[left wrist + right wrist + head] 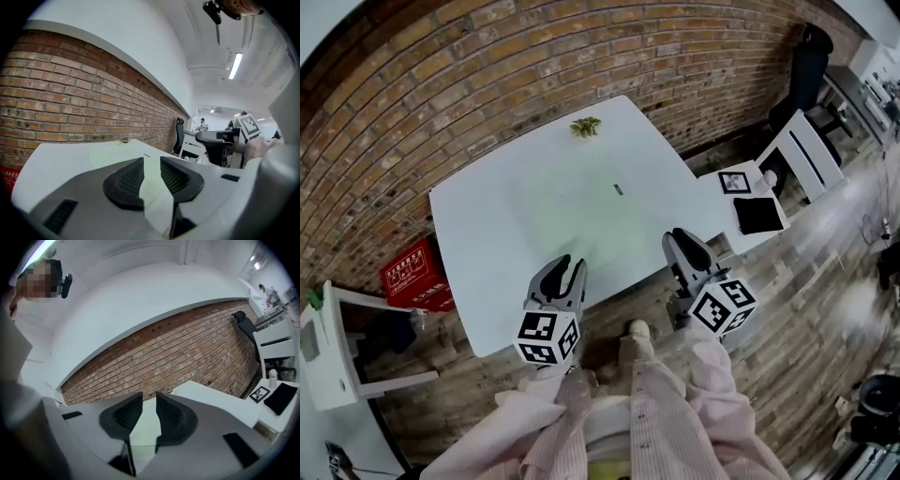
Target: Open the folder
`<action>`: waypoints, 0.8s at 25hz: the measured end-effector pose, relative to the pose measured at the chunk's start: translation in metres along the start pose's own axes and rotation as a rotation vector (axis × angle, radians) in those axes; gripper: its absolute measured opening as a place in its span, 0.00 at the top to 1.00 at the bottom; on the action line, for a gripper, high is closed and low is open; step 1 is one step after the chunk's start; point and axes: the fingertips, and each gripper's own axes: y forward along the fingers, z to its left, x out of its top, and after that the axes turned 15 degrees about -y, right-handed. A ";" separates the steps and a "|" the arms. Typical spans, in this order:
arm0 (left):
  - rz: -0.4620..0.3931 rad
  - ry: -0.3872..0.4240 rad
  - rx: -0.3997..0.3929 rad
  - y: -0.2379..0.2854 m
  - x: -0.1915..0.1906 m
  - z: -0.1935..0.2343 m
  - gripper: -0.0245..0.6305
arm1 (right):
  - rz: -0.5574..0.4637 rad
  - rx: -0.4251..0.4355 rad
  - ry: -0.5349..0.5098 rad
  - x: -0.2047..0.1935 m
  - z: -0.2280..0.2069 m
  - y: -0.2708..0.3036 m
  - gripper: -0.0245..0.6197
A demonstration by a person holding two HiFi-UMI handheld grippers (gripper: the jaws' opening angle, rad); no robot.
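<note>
At the desk's (469,225) near edge, left hand-held gripper (565,264) and right hand-held gripper (684,238) hovered spread, empty. Pinching only the folder's (572,211) top cover seemed wise.

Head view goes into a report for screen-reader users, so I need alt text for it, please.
Seen from above, a pale green folder lies flat on a white table beside a brick wall. The person's left gripper and right gripper are at the table's near edge, both with jaws slightly apart and empty.
</note>
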 end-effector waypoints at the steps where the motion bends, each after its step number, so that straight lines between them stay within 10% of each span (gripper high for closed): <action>1: 0.000 -0.003 0.011 0.006 0.000 -0.001 0.81 | 0.009 0.019 0.004 -0.001 -0.006 0.007 0.83; 11: -0.020 -0.040 0.132 0.055 0.000 -0.003 0.81 | 0.110 0.201 0.031 -0.021 -0.045 0.069 0.83; 20: 0.048 0.091 0.183 0.082 -0.011 -0.012 0.80 | 0.225 0.333 0.079 -0.057 -0.060 0.120 0.83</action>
